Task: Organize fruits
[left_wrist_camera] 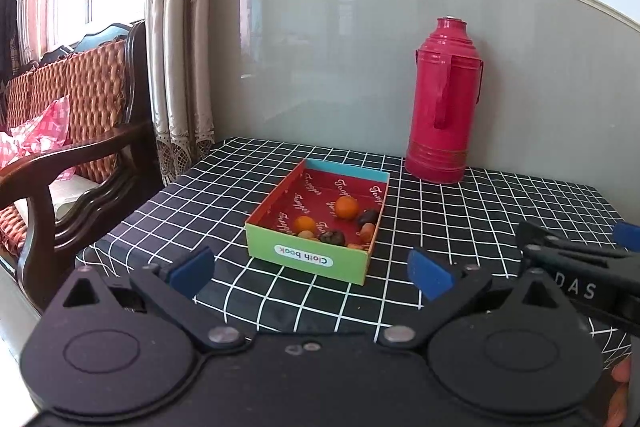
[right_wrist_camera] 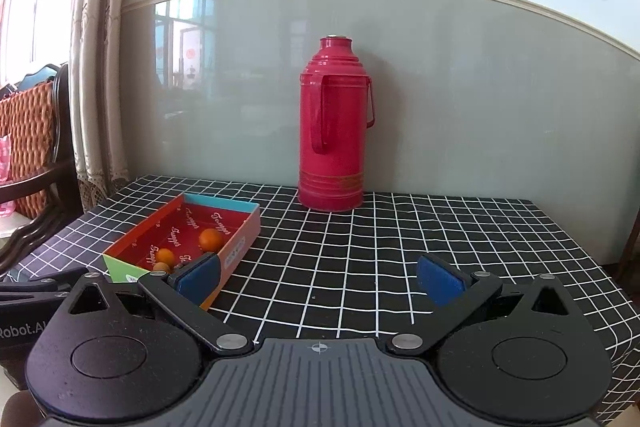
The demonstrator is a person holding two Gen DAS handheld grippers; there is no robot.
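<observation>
— our left gripper (left_wrist_camera: pixel 310 273) hangs low over the counter (left_wrist_camera: pixel 460 227), fingers wide apart, gripping nothing.
— same for our right gripper (right_wrist_camera: pixel 318 279), spread and bare.
— we see the fruits at twelve o'clock in the open box (left_wrist_camera: pixel 308 259): two oranges (left_wrist_camera: pixel 346 207), some dark ones (left_wrist_camera: pixel 333 237), small tan ones.
— at two o'clock from the box stands a red thermos (left_wrist_camera: pixel 442 103), well apart, by the wall.
</observation>
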